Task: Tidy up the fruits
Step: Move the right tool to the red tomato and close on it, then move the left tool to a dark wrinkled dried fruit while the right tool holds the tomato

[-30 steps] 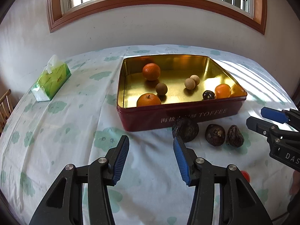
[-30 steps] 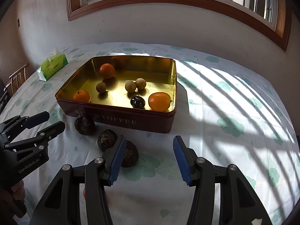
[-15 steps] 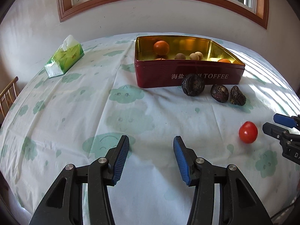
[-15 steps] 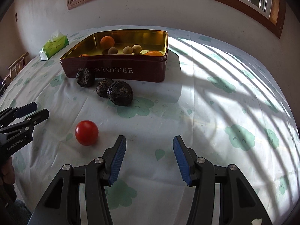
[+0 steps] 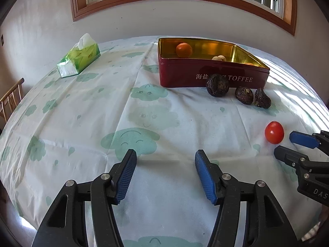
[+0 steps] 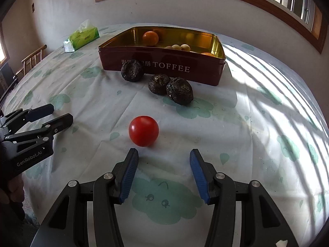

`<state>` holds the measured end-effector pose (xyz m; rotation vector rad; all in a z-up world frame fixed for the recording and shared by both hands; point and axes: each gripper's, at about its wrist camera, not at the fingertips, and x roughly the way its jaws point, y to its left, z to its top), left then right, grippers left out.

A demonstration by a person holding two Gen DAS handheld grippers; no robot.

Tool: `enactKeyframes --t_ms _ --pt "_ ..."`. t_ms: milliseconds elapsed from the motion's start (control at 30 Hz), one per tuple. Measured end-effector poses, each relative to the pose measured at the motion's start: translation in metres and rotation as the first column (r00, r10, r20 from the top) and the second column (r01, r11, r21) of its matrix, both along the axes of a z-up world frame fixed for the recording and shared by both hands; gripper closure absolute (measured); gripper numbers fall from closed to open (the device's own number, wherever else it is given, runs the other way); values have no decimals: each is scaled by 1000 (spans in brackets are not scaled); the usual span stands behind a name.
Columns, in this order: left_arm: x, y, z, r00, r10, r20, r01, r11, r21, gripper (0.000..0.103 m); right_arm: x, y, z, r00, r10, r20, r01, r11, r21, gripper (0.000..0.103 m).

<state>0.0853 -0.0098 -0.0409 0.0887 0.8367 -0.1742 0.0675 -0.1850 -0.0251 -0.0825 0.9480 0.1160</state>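
A red tomato (image 6: 143, 131) lies on the tablecloth just beyond my right gripper (image 6: 163, 155), which stands open with nothing between its fingers. In the left wrist view the tomato (image 5: 274, 132) sits at the far right, beside the right gripper's tips. My left gripper (image 5: 165, 156) hovers over bare cloth, its jaws opening and empty. Three dark wrinkled fruits (image 6: 179, 90) lie in front of a dark red toffee tin (image 6: 164, 68). The tin holds oranges (image 6: 150, 38) and small tan round fruits (image 6: 185, 47).
A green tissue box (image 5: 79, 58) stands at the back left of the table. A wooden chair (image 6: 33, 58) sits off the left edge. A wall with a wood-framed window runs behind the table. A hand (image 6: 12, 189) holds the left gripper.
Both grippers have pulled back from the tin toward the near side of the table and dropped lower. The tomato has come into view. The left jaws have spread wider.
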Motion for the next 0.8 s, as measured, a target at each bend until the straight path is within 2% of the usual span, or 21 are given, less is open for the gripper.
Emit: enactKeyframes --t_ms 167,300,367,600,800 --pt "2 2 -1 1000 0 -1 0 1000 -7 40 11 8 -1 1000 5 10 -5 1000 6 57" --pt "5 2 -1 1000 2 -3 -2 1000 -17 39 16 13 0 1000 13 22 -13 1000 4 72" --pt "7 2 -1 1000 2 -4 -2 1000 -21 39 16 15 0 999 20 28 -20 1000 1 75" --pt "12 -4 -1 1000 4 -7 -5 1000 -19 39 16 10 -1 999 7 38 -7 1000 3 76" --pt "17 -14 0 1000 -3 -7 3 1000 -9 39 19 -16 -1 997 -59 41 59 998 5 76"
